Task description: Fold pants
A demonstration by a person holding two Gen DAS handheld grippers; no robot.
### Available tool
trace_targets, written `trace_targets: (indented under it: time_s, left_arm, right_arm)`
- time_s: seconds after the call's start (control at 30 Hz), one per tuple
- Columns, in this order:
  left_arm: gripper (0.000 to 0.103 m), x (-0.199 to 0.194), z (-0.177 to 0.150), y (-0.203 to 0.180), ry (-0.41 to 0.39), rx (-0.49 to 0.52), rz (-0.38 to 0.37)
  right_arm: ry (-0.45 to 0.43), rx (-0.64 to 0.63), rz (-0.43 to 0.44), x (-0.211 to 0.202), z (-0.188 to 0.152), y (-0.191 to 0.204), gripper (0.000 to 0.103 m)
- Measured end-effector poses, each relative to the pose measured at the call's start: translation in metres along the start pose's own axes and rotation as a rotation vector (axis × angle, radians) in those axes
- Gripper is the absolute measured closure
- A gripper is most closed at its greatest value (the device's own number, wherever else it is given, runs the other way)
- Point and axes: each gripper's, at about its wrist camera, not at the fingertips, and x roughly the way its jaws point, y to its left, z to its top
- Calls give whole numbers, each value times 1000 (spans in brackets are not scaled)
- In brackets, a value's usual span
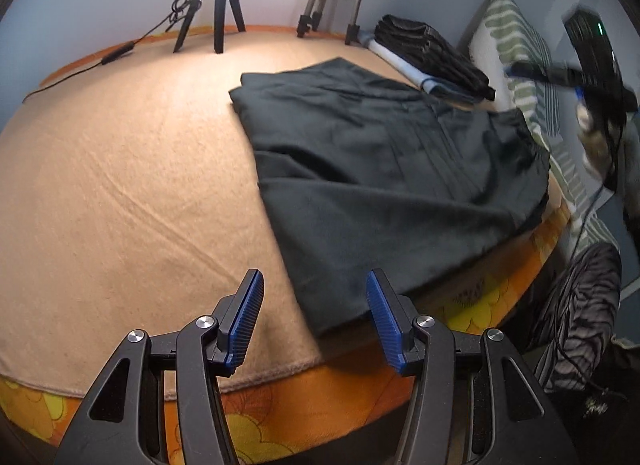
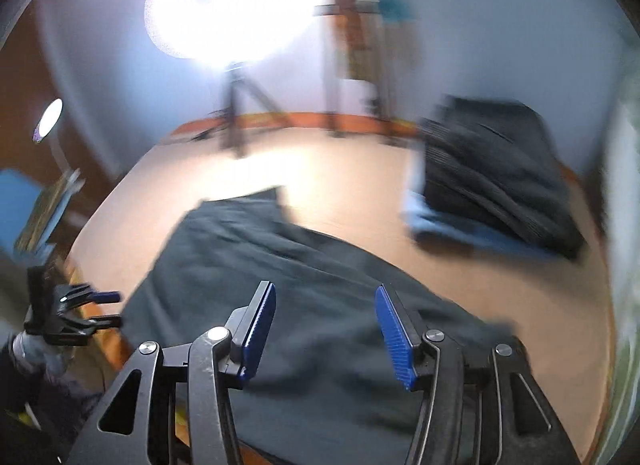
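As they lie on the blanket (image 1: 120, 145), dark pants (image 1: 380, 169), folded flat, faintly creased

Left gripper (image 1: 315, 311) tilted downward, blue pads parted with nothing between them, right gripper (image 2: 325, 329) likewise angled down, jaws apart and empty

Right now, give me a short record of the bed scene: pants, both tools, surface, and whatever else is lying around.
pants: dark pair, folded over, lying on the blanket, near edge reaching the bed's side
left tool: open, nothing between its pads, over the pants' near corner
right tool: open, empty, above the pants
surface: tan blanket
pile: folded dark clothes stacked at the far side
tripod: black, standing on the bed's far edge
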Motion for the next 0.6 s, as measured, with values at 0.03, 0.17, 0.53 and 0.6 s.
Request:
trace_targets:
  time_s: [0.03,0.17,0.53,0.6]
  left_arm:
    - [50,-2,-2,1,-3,-1,-3]
    - [50,-7,-6,3,-21,-10,0]
    - [50,0,-11,2,-12,27,1]
    - [50,2,-12,4,-9,19,-10]
  right_arm:
    - [-1,-39,31,7,9,14,48]
    - [21,-140,142,42,35,57,48]
    - [157,-331,265,141,75,140,49]
    - [218,-358,281,163,83,153,50]
